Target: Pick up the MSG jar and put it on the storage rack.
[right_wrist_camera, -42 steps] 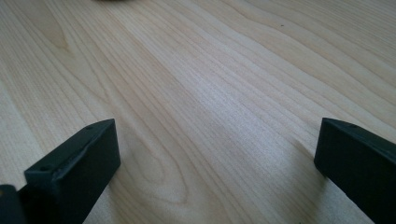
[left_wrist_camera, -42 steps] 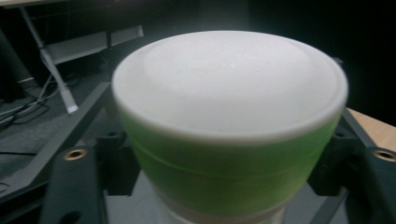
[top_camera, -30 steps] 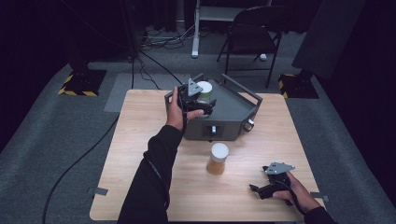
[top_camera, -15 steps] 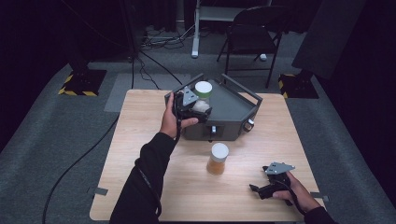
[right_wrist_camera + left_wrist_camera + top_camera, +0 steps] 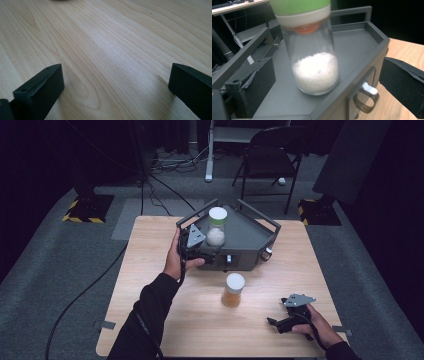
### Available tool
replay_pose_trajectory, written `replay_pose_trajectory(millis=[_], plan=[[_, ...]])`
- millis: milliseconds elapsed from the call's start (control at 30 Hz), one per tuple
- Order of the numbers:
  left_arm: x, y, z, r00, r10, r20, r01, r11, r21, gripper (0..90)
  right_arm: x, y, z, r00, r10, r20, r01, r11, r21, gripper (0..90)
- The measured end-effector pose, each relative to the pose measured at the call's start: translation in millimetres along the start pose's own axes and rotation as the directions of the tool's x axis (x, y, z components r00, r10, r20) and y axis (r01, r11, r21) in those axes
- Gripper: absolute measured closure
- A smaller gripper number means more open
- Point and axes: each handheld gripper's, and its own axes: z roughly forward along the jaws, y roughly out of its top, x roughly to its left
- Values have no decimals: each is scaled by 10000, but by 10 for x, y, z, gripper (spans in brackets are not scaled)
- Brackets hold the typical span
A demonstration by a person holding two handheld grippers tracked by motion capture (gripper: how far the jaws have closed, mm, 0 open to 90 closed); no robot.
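A clear jar (image 5: 217,227) with a green and white lid, holding white grains, stands upright on top of the grey box (image 5: 247,240) at the back of the wooden table (image 5: 155,300). My left gripper (image 5: 206,252) hovers at the box's left front corner, open. In the left gripper view the jar (image 5: 313,62) stands just beyond the wide-apart jaws of that gripper (image 5: 328,75), untouched. A second jar (image 5: 233,290) with amber contents and a white lid stands on the table in front of the box. My right gripper (image 5: 278,322) rests open near the front right corner; the bare wood lies between its (image 5: 115,82) jaws.
The grey box has raised rail handles (image 5: 257,212) and a metal drawer pull (image 5: 365,96) on its front face. A folding chair (image 5: 270,150), a stand and cables (image 5: 165,190) are on the carpet beyond the table. Tape marks sit at the table's front corners.
My left gripper has let go of the white-grain jar on the box top and drawn back to the left and toward me. The right gripper has stayed still.
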Motion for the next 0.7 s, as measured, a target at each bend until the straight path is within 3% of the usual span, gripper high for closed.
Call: replay_pose_trajectory(millis=[333,567,700], plan=[[-127,-168,-113,9989,456,135,-459,9986,263,6,0,0,0,10000,-2,0,2,10000,-1,1],[-160,-300,-163,9987,461,220,-472,9976,506,6,0,0,0,10000,-3,0,3,10000,-2,1],[-218,-334,-197,9946,969,358,-1000,9904,952,8,0,0,0,10000,1,-1,-1,10000,0,1]])
